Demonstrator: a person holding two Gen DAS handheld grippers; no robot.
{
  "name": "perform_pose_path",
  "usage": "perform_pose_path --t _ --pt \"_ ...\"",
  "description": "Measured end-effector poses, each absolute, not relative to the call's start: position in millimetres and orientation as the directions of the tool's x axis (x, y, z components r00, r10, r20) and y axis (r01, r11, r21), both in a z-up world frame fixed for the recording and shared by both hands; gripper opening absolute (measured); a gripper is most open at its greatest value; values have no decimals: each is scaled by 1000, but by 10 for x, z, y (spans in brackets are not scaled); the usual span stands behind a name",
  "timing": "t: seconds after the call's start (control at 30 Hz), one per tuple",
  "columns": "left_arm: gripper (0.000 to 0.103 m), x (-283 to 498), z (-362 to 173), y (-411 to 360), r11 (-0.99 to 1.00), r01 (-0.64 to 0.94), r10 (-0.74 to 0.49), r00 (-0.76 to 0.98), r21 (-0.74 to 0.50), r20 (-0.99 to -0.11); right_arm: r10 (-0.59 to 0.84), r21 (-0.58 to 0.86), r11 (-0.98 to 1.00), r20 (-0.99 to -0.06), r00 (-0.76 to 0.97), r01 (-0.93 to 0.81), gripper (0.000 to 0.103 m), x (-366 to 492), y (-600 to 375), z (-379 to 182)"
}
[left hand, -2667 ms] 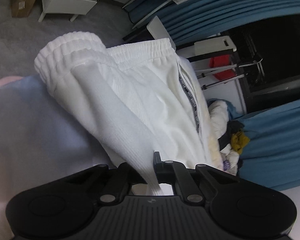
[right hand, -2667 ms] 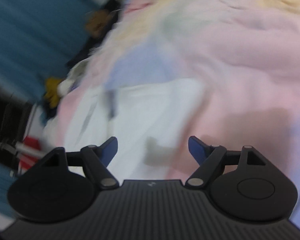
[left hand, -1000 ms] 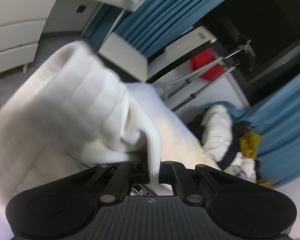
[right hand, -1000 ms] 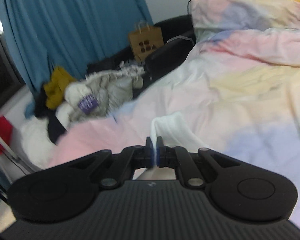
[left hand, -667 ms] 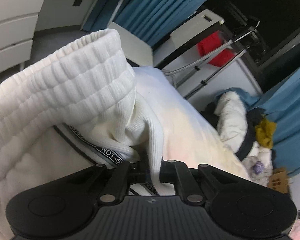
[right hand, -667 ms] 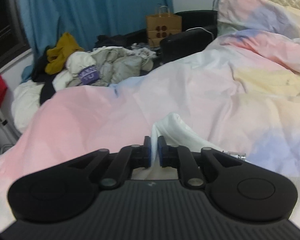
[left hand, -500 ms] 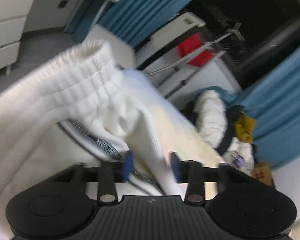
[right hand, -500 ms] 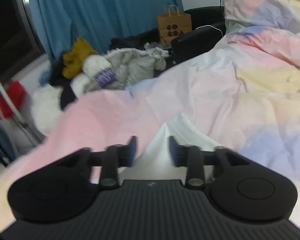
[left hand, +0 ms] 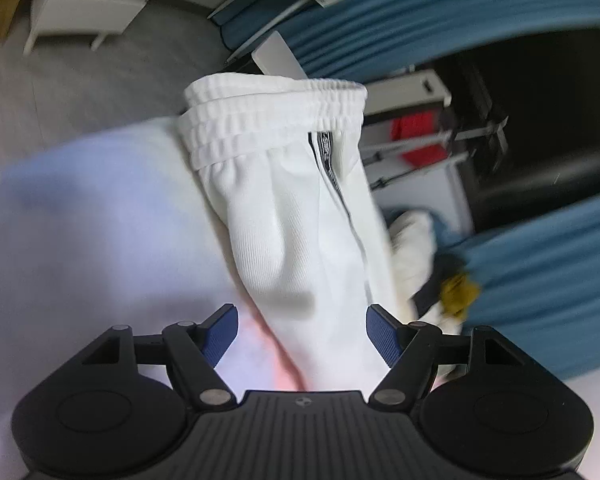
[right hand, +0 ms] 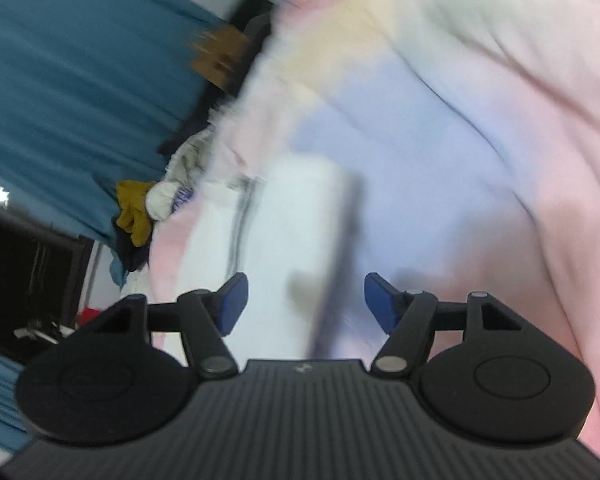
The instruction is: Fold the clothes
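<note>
White trousers (left hand: 300, 208) with a ribbed elastic waistband and a dark printed side stripe lie folded on the pastel bedcover (left hand: 100, 220), waistband at the far end near the bed's edge. My left gripper (left hand: 302, 334) hovers over their near end, jaws opening, blue pads apart with cloth below them and not pinched. In the right wrist view the same white trousers (right hand: 284, 232) lie blurred on the bedcover (right hand: 460, 140). My right gripper (right hand: 304, 300) is above their near end, jaws opening, nothing pressed between the pads.
Beyond the bed's edge are grey floor, white drawers (left hand: 100, 4), blue curtains (left hand: 460, 12) and a dark window. A heap of other clothes (right hand: 152, 200) with a mustard piece lies beside the bed, and a brown paper bag (right hand: 220, 56) stands further back.
Both grippers were shut on white cloth a second ago. Both have let go and opened, and have swung down and rolled over the trousers, which now lie flat on the bed.
</note>
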State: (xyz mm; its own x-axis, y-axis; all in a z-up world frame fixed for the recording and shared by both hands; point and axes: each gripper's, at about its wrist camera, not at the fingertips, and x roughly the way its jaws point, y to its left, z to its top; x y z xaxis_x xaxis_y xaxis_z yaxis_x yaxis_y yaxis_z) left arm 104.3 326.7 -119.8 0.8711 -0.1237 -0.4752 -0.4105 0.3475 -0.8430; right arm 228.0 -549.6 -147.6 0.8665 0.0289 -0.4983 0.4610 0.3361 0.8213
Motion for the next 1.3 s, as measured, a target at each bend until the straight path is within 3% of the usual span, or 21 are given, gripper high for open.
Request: perform_pose_path --t 0.2,0.43,0.53,0.67,0.7,0.8,1.0,1.3 --pt "71 1316 -1444 3309 355 -431 -93 867 -830 -490 187 882 298 -430 883 366 67 2485 -5519 -1857" --pt "44 1827 -1606 3364 435 -425 -30 874 -794 -485 222 878 416 -350 910 236 65 3043 -5431 -1981" --pt "34 2102 -1641 3461 409 -420 -17 884 -810 -467 176 860 443 -361 916 254 56 3186 -5400 -2016" --pt "16 2462 -1628 3529 417 -411 -2 892 -811 -453 104 832 476 -374 921 284 25 3262 -5369 -1982" --pt "15 2517 -1610 3538 424 -408 0 893 -808 -451 89 827 483 -372 924 287 19 3252 -5359 -1948" --pt "13 2445 -1526 3594 398 -401 -11 898 -825 -441 28 796 526 -369 929 300 14 3218 -5293 -1800" --pt "12 2125 -1020 3702 498 -355 -64 895 -791 -442 -11 788 537 -351 936 302 13 2989 -5260 -1486" --pt "12 1327 -525 3968 560 -412 -71 841 -719 -537 60 807 461 -444 894 370 13 2338 -5408 -1398"
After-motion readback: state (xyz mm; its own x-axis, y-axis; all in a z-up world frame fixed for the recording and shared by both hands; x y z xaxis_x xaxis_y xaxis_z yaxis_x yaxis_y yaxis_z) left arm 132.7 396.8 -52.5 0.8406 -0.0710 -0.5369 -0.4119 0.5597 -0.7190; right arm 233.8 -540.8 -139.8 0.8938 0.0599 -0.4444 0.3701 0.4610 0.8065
